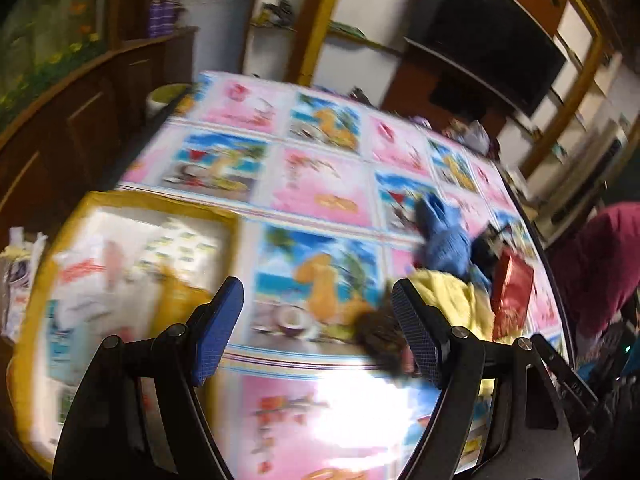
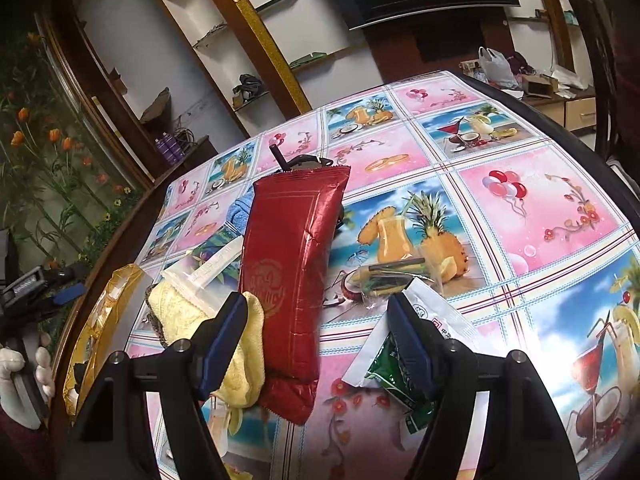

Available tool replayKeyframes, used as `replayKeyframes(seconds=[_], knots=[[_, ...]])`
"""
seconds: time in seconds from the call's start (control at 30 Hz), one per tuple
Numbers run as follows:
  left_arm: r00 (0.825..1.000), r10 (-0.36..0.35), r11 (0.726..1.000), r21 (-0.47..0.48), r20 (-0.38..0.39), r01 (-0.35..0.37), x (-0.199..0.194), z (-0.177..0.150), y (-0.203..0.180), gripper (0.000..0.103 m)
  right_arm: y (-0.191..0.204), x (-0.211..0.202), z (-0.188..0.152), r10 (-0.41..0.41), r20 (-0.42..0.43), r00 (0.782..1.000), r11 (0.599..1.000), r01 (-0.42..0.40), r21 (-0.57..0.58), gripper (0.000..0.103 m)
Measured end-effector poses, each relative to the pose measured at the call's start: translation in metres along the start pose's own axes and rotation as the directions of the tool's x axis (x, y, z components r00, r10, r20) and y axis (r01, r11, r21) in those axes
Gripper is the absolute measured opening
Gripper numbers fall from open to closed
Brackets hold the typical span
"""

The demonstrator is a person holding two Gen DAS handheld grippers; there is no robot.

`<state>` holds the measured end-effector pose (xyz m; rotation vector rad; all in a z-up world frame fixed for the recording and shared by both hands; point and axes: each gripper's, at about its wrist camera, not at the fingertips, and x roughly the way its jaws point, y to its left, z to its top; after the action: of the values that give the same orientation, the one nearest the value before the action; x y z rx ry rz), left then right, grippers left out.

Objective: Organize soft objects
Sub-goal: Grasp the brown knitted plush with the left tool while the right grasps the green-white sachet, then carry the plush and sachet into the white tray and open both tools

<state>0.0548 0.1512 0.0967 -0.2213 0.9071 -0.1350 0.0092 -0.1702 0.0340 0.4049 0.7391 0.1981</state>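
The right gripper (image 2: 316, 336) stands with jaws apart and nothing clamped; a red foil pouch (image 2: 294, 264) lies between its fingers, running ahead. Tucked under the pouch, by the near-left finger, is a yellow cloth (image 2: 240, 344); a white-and-green sachet (image 2: 394, 364) sits at the right finger. The left gripper (image 1: 316, 332) is likewise spread and empty over the patterned tablecloth (image 1: 320, 196), a yellow-rimmed box (image 1: 128, 204) to its left, a blue cloth (image 1: 444, 236) ahead-right.
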Motion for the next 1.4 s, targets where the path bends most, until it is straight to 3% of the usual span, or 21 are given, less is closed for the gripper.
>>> replayKeyframes(seconds=[0.23,0.3,0.4,0.73,0.93,1.07,1.13,1.4], knots=[[0.989,-0.005,0.996,0.088,-0.148,0.019,0.078,-0.017,-0.058,0.077,0.001,0.004,0.0,-0.008,-0.015,1.0,1.0,0.008,-0.016,0.073],[0.977,-0.032,0.995,0.086,-0.21,0.051,0.088,-0.027,-0.06,0.062,0.001,0.003,0.0,-0.009,-0.012,1.0,1.0,0.009,-0.014,0.073],[0.975,-0.06,0.99,0.114,-0.216,0.087,0.076,-0.041,-0.056,0.059,-0.002,0.0,0.0,-0.007,-0.002,1.0,1.0,0.007,-0.001,0.073],[0.981,-0.159,0.982,0.082,-0.108,0.168,-0.009,-0.085,-0.035,0.059,-0.007,-0.003,0.003,-0.023,0.016,1.0,1.0,0.023,0.003,0.073],[0.972,-0.235,0.972,0.025,-0.011,0.235,-0.05,-0.102,-0.027,0.059,-0.018,-0.028,0.011,-0.035,0.115,0.993,0.999,0.031,0.039,0.073],[0.972,-0.233,0.972,0.045,0.041,0.231,-0.07,-0.105,-0.022,0.059,-0.022,-0.035,0.022,-0.101,0.1,0.99,0.995,0.099,0.024,0.073],[0.972,-0.229,0.972,0.062,0.06,0.226,-0.078,-0.109,-0.02,0.059,-0.024,-0.033,0.028,-0.176,0.045,0.983,0.984,0.176,0.001,0.073],[0.972,-0.222,0.975,0.006,0.076,0.222,-0.087,-0.119,0.012,0.059,-0.032,-0.008,0.013,-0.296,-0.118,0.948,0.954,0.29,-0.072,0.073]])
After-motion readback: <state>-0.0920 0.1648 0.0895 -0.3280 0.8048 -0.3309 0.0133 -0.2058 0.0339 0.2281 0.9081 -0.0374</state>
